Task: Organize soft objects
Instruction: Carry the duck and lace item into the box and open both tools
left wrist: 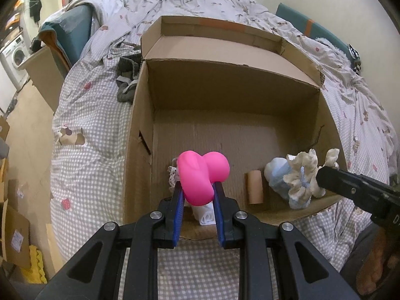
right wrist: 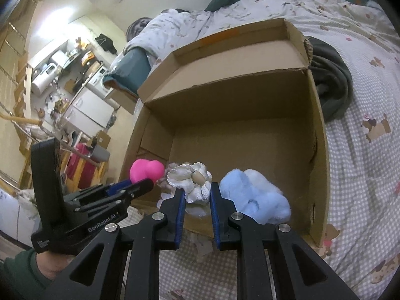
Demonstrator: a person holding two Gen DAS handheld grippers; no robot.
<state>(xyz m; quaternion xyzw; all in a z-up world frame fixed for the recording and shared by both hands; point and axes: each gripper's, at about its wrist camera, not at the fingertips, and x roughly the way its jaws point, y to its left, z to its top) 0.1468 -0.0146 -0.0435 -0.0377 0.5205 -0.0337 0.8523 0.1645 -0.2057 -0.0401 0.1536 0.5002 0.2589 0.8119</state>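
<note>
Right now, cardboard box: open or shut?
Open. The cardboard box has its far flap folded back, and its floor shows.

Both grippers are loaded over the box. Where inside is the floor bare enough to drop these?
The cardboard box floor is bare along the far wall and middle. The near edge is crowded: cardboard tube, white roll, lace bit. The left gripper holds the pink toy, the right gripper the cream-and-blue plush.

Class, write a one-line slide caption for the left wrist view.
Left gripper holds a pink heart toy over the open cardboard box.
</note>
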